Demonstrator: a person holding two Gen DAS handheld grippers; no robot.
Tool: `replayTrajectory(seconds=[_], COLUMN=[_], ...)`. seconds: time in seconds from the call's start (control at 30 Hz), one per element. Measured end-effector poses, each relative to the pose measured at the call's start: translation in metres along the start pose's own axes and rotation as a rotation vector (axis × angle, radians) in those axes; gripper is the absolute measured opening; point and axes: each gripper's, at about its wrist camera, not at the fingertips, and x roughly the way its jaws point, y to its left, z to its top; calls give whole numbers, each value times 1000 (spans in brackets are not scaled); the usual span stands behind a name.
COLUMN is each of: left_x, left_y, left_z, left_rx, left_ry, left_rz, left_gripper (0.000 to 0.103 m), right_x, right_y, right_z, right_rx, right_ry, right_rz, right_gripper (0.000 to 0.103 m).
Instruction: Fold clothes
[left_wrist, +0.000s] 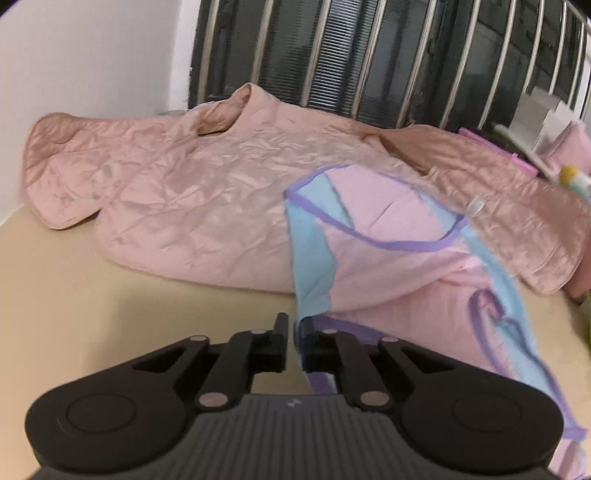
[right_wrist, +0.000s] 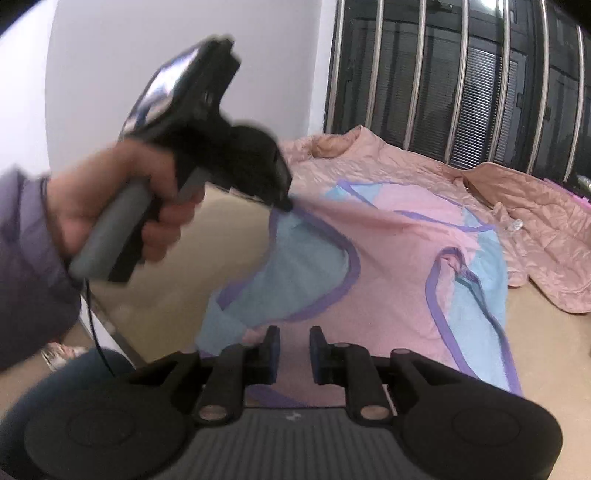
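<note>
A pink garment with light-blue panels and purple trim (left_wrist: 399, 258) lies partly on the beige table and partly over a quilted pink jacket (left_wrist: 166, 177). My left gripper (left_wrist: 294, 332) is shut on a blue edge of the garment and lifts it. The right wrist view shows that left gripper (right_wrist: 286, 201) pinching the garment (right_wrist: 391, 266) at its upper left corner. My right gripper (right_wrist: 294, 350) has its jaws apart by a small gap, with the garment's lower edge lying between and below them; no grip is visible.
The beige table (left_wrist: 110, 288) carries both clothes. A white wall (left_wrist: 92, 55) stands at left, and a dark window with metal bars (left_wrist: 369, 55) stands behind. Pink and white items (left_wrist: 546, 140) sit at the far right. The person's hand (right_wrist: 122, 206) holds the left gripper.
</note>
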Motion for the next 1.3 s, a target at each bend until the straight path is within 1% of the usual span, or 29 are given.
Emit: replayTrajectory(seconds=[0.07, 0.1, 0.13, 0.17, 0.2, 0.3, 0.33, 0.4, 0.43, 0.5, 0.53, 0.57, 0.63, 0.67, 0.7, 0.8, 0.83, 0.87, 0.9, 0.93, 1.0, 1.03, 1.07, 1.17, 1.23, 1.3], left_x=[0, 0, -1, -1, -1, 22, 34, 65, 80, 110, 123, 135, 160, 172, 183, 211, 213, 213, 213, 211, 206, 202, 198, 181, 162, 135], left_y=[-1, 0, 1, 4, 7, 12, 12, 10, 6, -4, -9, -15, -27, -33, -38, -50, -49, -47, -46, -45, -41, -39, -36, -20, -3, 13], left_z=[1, 2, 5, 10, 19, 57, 71, 99, 110, 128, 133, 139, 150, 154, 156, 157, 156, 156, 155, 156, 156, 155, 155, 149, 139, 124], left_rx=[3, -1, -10, -21, -30, -41, -45, -34, -17, 31, 50, 69, 107, 126, 147, 208, 202, 189, 178, 176, 159, 149, 146, 129, 100, 81], left_ry=[-2, -7, -22, -42, -59, -53, -54, -24, -6, 30, 46, 61, 92, 106, 112, 157, 153, 158, 162, 158, 156, 147, 130, 96, 81, 69], left_rz=[3, -3, -17, -20, -7, 25, 48, 74, 94, 126, 116, 107, 87, 76, 68, 114, 97, 63, 37, 38, 9, 18, 48, 162, 176, 222], left_gripper=[12, 23, 37, 43, 47, 48, 48, 49, 55, 62, 62, 63, 64, 65, 66, 66, 61, 57, 45, 28, 3, 2, 2, 2, 2, 2], right_x=[0, 0, 2, 5, 7, 11, 13, 20, 23, 26, 26, 24, 19, 18, 17, 12, 8, 4, 1, -1, -6, -8, -8, -10, -11, -15], right_y=[4, 6, 9, 11, 13, 18, 23, 30, 33, 34, 33, 31, 26, 25, 24, 18, 14, 9, 4, -3, -10, -13, -16, -21, -26, -33], right_z=[3, 4, 6, 7, 8, 12, 12, 13, 13, 11, 9, 7, 4, 4, 3, 2, 0, -1, -3, -5, -8, -9, -10, -11, -12, -14], right_rx=[-9, -13, -24, -33, -37, -36, -42, -68, -85, -105, -99, -84, -46, -46, -55, -61, -52, -32, -13, 11, 34, 41, 42, 42, 43, 42], right_ry=[-26, -39, -39, -35, -36, -51, -49, -35, -26, -13, -5, 8, 10, 11, 13, 29, 37, 41, 45, 46, 46, 47, 47, 52, 61, 65], right_rz=[14, 21, 24, 32, 41, 69, 80, 82, 77, 59, 58, 64, 76, 70, 57, 35, 25, 21, 17, 16, 10, 6, -2, -23, -45, -64], right_gripper=[33, 36, 36, 36, 36, 36, 36, 34, 34, 33, 32, 26, 19, 13, 10, 8, 8, 8, 8, 8, 7, 7, 7, 7, 7, 7])
